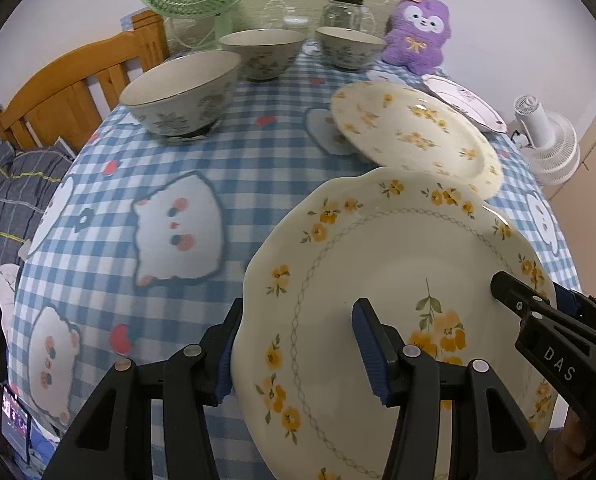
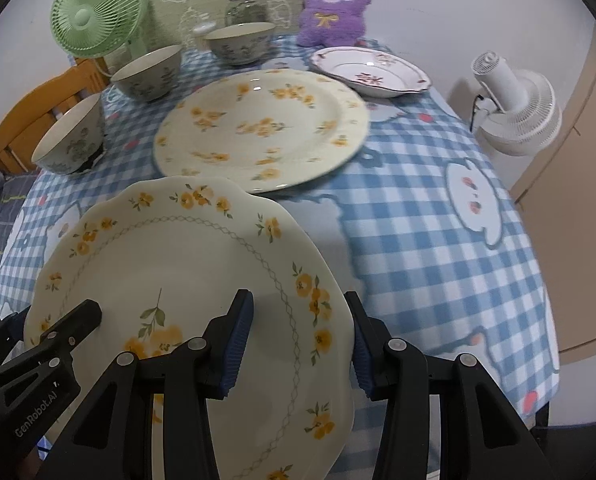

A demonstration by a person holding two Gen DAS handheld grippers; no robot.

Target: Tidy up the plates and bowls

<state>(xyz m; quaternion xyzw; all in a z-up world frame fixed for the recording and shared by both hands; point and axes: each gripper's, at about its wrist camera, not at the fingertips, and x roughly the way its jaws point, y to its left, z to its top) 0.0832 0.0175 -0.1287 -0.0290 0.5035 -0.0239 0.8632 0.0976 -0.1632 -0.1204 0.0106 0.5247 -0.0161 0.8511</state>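
While I hold it from both sides, the scalloped plate (image 1: 381, 280) hangs tilted above the checked tablecloth (image 1: 218, 160), near edge of the table.
Item: glossy cream ceramic, wavy rim, yellow flower print. My left gripper (image 1: 298, 352) clamps its left rim between blue ribbed pads; my right gripper (image 2: 298, 344) clamps the right rim likewise, both angled steeply down. Beyond: a round yellow-flowered plate (image 2: 258, 128), flat; a red-patterned dish (image 2: 371, 70); three speckled bowls (image 1: 180, 90), upright, insides not visible. Also a glass jar (image 1: 343, 12), contents unclear.
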